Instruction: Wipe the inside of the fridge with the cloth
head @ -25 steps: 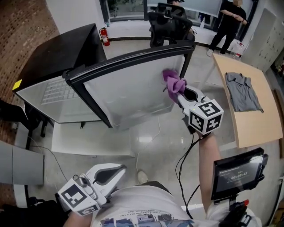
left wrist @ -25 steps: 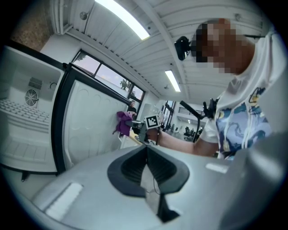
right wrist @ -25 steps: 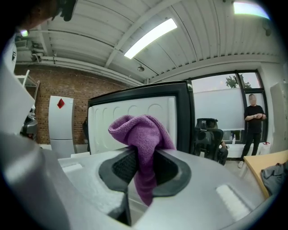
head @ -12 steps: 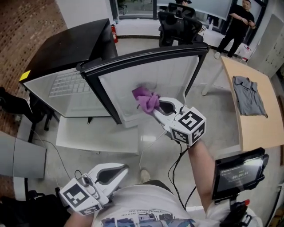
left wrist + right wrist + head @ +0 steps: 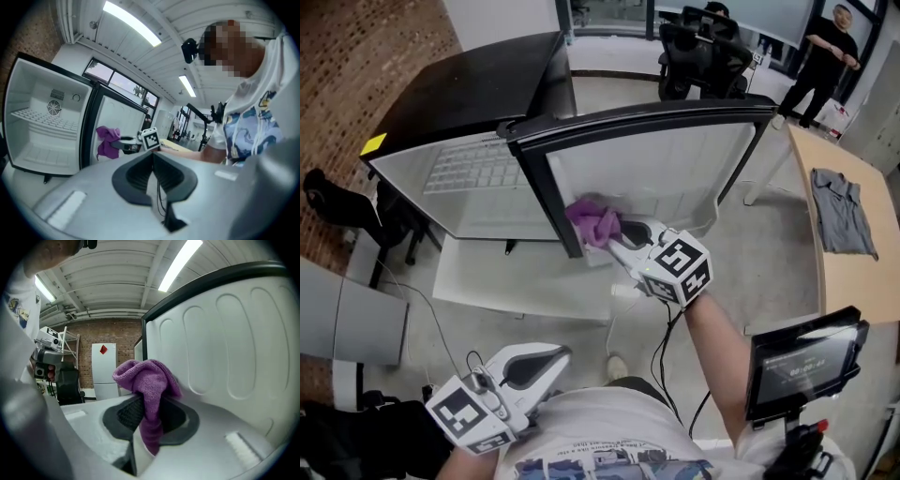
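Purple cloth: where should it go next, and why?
Probably a short slide left, past the door's black edge and into the white compartment. The right gripper is shut on the purple cloth, which sits against the door liner at its hinge side, and the compartment lies just beyond.

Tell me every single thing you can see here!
fridge: one, black outside, white inside, ahead, door open
cloth: one, purple, by the door's inside
table: one, pale wood, far right
shirt: one, grey, on the table
screen: one, black, lower right
bystander: one, dressed in black, top right
left gripper: one, white, low by the body, fingers shut, empty
right gripper: one, white, fingers shut on the cloth
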Action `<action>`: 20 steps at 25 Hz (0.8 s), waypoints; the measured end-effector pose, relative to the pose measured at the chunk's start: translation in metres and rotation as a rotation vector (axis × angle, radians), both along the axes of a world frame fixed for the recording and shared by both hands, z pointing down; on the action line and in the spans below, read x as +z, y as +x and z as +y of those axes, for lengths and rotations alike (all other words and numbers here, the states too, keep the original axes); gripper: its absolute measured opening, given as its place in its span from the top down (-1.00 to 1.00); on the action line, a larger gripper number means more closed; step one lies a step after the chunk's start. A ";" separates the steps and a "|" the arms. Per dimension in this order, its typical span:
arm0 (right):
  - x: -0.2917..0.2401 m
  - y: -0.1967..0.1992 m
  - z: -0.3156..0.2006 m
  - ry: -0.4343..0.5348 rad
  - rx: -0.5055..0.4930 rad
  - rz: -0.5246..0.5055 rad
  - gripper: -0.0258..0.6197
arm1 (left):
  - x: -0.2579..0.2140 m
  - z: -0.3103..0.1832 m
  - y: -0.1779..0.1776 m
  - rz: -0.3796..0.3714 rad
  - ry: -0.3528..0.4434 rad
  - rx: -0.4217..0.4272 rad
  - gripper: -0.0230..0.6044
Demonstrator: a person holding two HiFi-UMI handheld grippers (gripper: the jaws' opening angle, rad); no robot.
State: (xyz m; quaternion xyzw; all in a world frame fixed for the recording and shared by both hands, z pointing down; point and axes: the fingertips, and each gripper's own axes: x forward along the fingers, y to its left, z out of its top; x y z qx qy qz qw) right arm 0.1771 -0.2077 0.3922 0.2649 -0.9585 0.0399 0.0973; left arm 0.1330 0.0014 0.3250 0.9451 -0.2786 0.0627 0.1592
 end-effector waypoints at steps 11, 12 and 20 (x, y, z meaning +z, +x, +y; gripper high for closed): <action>0.016 0.032 -0.025 0.005 0.094 0.032 0.67 | 0.002 -0.008 0.014 -0.004 -0.011 0.029 0.91; 0.016 0.037 -0.026 0.005 0.104 0.032 0.67 | 0.002 -0.009 0.016 -0.004 -0.012 0.033 0.91; 0.017 0.086 -0.040 0.006 0.198 0.034 0.68 | 0.004 -0.017 0.034 -0.001 -0.015 0.069 0.91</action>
